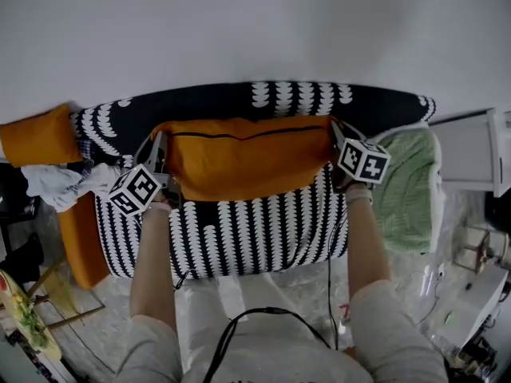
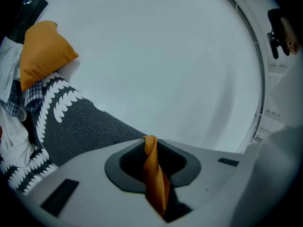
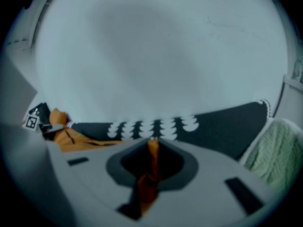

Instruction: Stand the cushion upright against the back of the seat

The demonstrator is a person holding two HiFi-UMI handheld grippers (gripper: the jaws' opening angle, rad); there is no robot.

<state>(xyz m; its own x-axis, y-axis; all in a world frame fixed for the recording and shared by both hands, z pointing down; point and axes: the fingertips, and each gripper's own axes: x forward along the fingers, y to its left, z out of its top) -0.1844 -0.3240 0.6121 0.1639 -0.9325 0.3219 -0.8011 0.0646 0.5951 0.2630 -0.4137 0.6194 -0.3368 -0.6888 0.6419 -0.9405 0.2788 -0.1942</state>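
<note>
An orange cushion with a dark zip along its top leans against the black-and-white patterned back of the seat. My left gripper is shut on the cushion's left corner, and a pinched fold of orange fabric shows between its jaws. My right gripper is shut on the right corner; another orange fold sits between its jaws there. In the right gripper view the cushion stretches off to the left along the seat back.
A second orange cushion lies at the seat's far left, beside crumpled white and checked cloth. A green textured throw hangs over the seat's right side. White shelving stands to the right. A pale wall lies behind.
</note>
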